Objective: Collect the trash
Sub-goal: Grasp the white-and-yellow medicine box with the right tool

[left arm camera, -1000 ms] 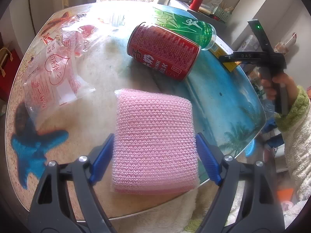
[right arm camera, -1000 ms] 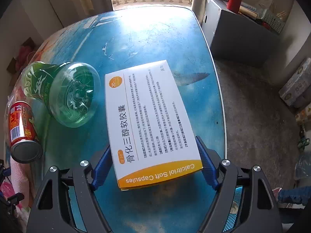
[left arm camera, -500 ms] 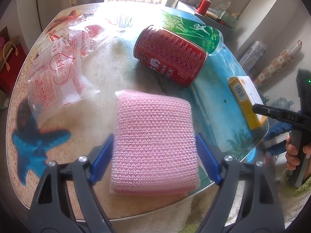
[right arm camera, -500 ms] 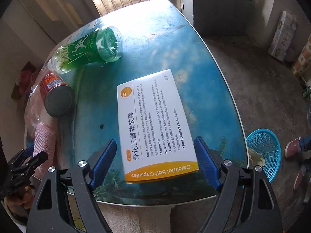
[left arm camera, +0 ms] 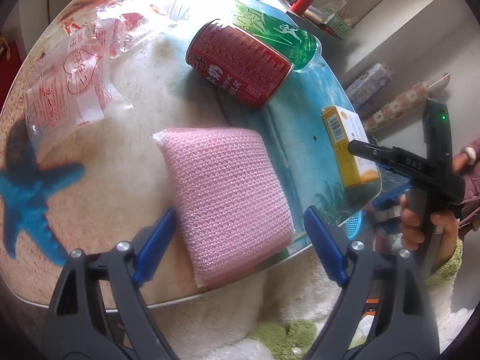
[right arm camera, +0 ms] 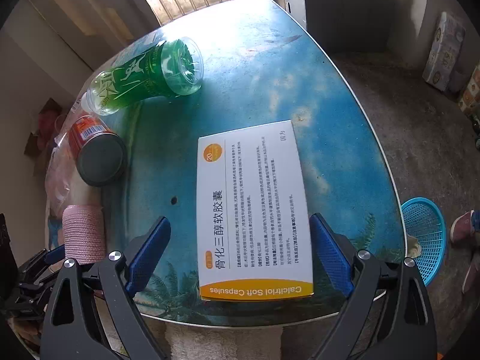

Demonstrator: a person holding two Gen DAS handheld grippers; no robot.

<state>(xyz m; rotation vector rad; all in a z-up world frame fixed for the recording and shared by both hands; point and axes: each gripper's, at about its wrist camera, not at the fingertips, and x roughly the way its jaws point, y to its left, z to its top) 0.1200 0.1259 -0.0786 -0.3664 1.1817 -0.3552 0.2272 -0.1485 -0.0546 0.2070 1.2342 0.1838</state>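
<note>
A pink mesh sponge [left arm camera: 228,198] lies at the table's near edge between the pads of my left gripper [left arm camera: 240,243]. Its jaws are opening, and the right pad stands clear of the sponge. A white and orange capsule box [right arm camera: 252,210] lies flat near the table's front edge between the pads of my right gripper [right arm camera: 238,255]. Those jaws are opening too, with a gap on the left side. A red drink can [left arm camera: 240,63] and a green plastic bottle [left arm camera: 279,42] lie on their sides behind the sponge. A clear printed plastic bag [left arm camera: 69,87] lies at the left.
A blue mesh basket [right arm camera: 426,234] stands on the floor by the table's right corner, with a person's shoe [right arm camera: 463,228] beside it. The table edge [right arm camera: 387,162] curves close to the box. A cabinet [right arm camera: 339,9] stands beyond the far end.
The box came with my right gripper from beside the bottle to the table's front edge, then the pads spread off it. My left gripper's pads widened off the sponge.
</note>
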